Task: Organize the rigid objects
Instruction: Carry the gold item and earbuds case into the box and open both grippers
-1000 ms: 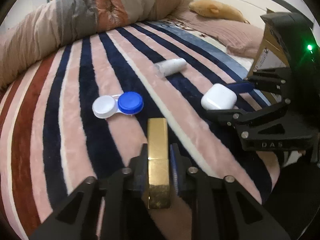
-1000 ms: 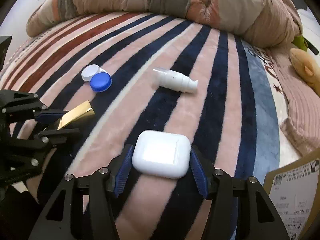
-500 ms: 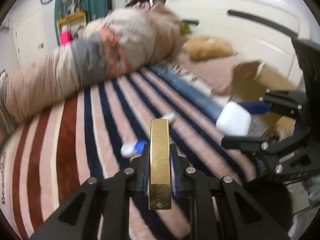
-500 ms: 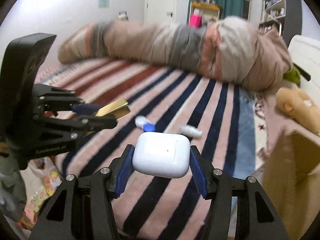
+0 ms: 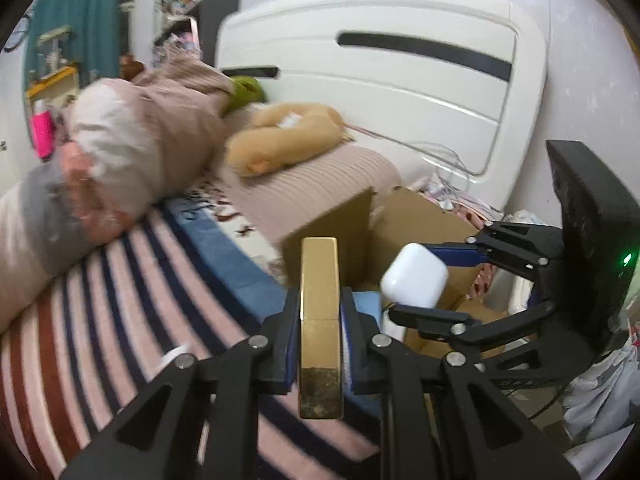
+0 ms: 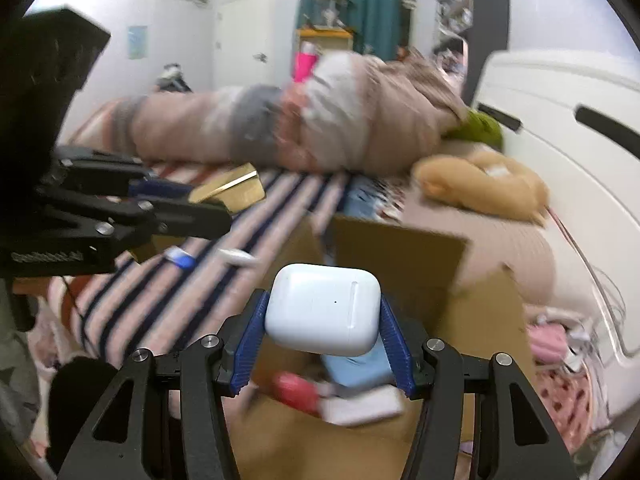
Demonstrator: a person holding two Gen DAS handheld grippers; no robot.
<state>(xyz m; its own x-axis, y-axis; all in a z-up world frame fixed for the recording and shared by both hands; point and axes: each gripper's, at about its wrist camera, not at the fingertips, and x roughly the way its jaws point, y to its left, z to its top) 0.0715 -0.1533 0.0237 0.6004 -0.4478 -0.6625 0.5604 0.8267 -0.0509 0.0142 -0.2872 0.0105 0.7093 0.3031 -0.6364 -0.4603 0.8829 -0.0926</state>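
Observation:
My left gripper (image 5: pixel 320 320) is shut on a gold rectangular lighter (image 5: pixel 320 320) and holds it in the air over the edge of the striped bed. It shows in the right wrist view as well (image 6: pixel 230 192). My right gripper (image 6: pixel 322 320) is shut on a white earbud case (image 6: pixel 322 308), held above an open cardboard box (image 6: pixel 400 248); the case also shows in the left wrist view (image 5: pixel 414 280). The box holds a red item (image 6: pixel 296 392), a light blue item (image 6: pixel 356 368) and a white item (image 6: pixel 360 408). A blue-and-white lens case (image 6: pixel 180 258) and a white bottle (image 6: pixel 236 256) lie on the bed.
The striped blanket (image 5: pixel 100 300) covers the bed, with a rolled duvet (image 5: pixel 112 160) and a tan plush toy (image 5: pixel 280 140) on a pink pillow. A white headboard (image 5: pixel 400 72) stands behind. The cardboard box (image 5: pixel 332 236) sits beside the bed.
Both grippers have lifted off the bed with their objects and swung right toward the cardboard box. The lens case and bottle stay on the blanket.

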